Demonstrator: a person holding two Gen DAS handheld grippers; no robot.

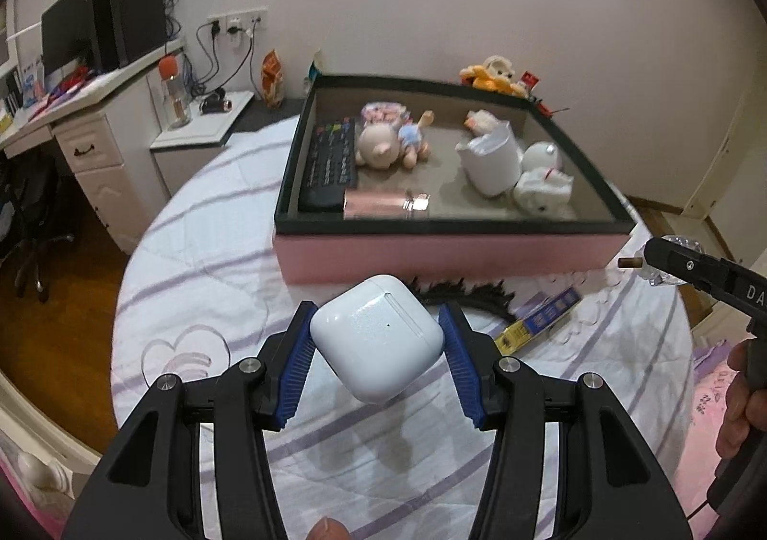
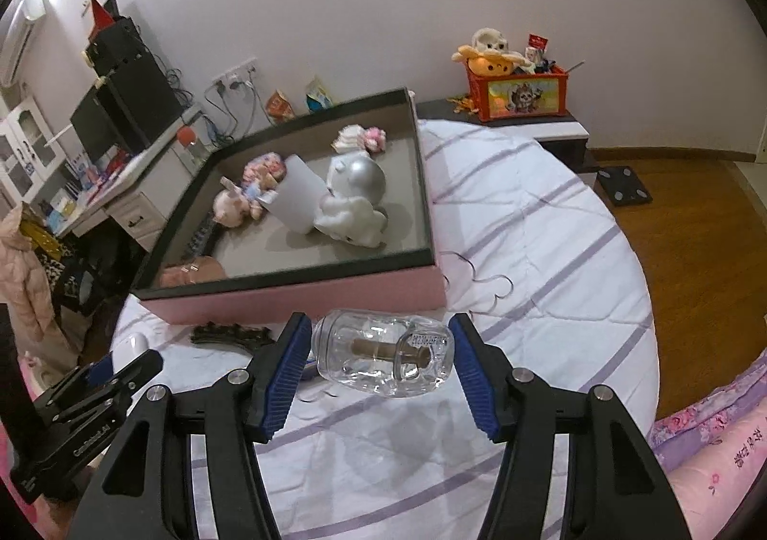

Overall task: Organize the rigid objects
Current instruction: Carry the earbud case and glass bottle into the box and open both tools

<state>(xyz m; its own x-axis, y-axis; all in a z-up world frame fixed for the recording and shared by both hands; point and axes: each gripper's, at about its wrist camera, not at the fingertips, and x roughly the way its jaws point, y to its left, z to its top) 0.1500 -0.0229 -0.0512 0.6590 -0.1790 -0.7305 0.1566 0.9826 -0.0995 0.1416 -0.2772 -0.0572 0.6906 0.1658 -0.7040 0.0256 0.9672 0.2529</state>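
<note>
Two grippers hang above the striped bedspread (image 1: 230,224), each pinching one item; the left gripper (image 1: 377,341) has its blue pads pressed on a white earbud case (image 1: 376,338), held clear of the cloth just in front of the pink box (image 1: 446,257); the right gripper (image 2: 378,360) clamps a clear glass bottle (image 2: 383,358) lying sideways, near the box's front wall; inside the box lie a remote control (image 1: 331,166), small dolls (image 1: 388,142), a white cup (image 1: 493,161) and a pink tube (image 1: 383,204); a dark comb (image 2: 230,334) rests on the bedspread beside the box.
</note>
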